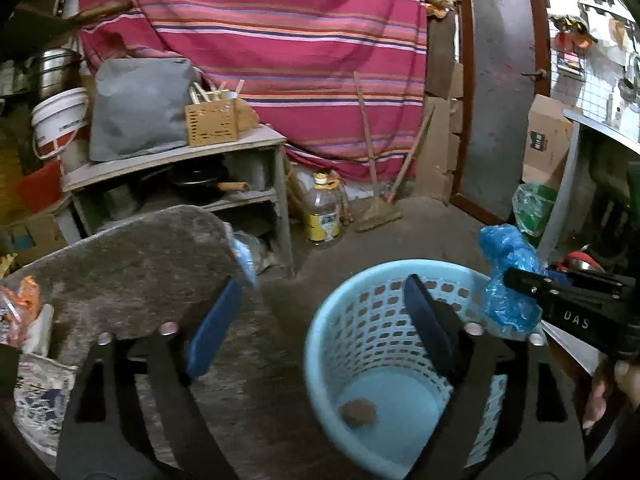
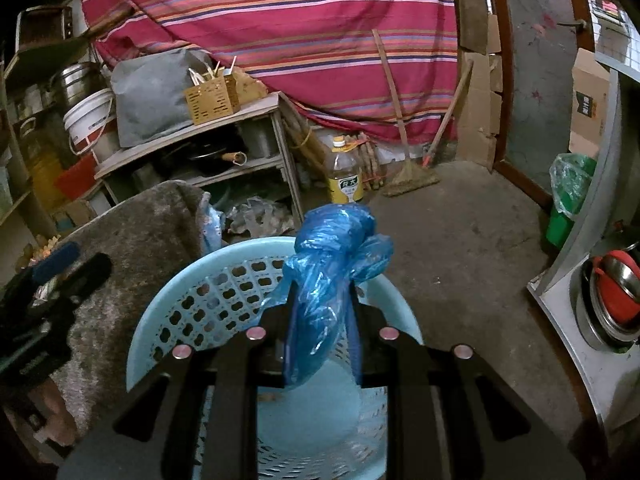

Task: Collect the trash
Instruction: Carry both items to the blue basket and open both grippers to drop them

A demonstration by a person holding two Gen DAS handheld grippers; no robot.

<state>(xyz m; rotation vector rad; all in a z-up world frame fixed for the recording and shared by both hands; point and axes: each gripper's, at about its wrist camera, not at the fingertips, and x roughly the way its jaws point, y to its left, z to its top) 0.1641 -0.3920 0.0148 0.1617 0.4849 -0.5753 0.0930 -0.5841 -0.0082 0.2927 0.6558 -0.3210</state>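
Above the pale blue basket on the floor, we hold a crumpled blue plastic bag clenched in our right tongs, poised over the opening for dropping, while our left tongs hang released, carrying nothing.

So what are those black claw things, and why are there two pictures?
They are grabbers that a person holds, one in each hand. Each carries a small camera looking along its two fingers, so each picture is one grabber's own view. The right grabber is squeezing a blue bag over a blue basket on the floor. The left grabber is open and holds nothing. In its picture you can see the basket with a small brown lump at the bottom.
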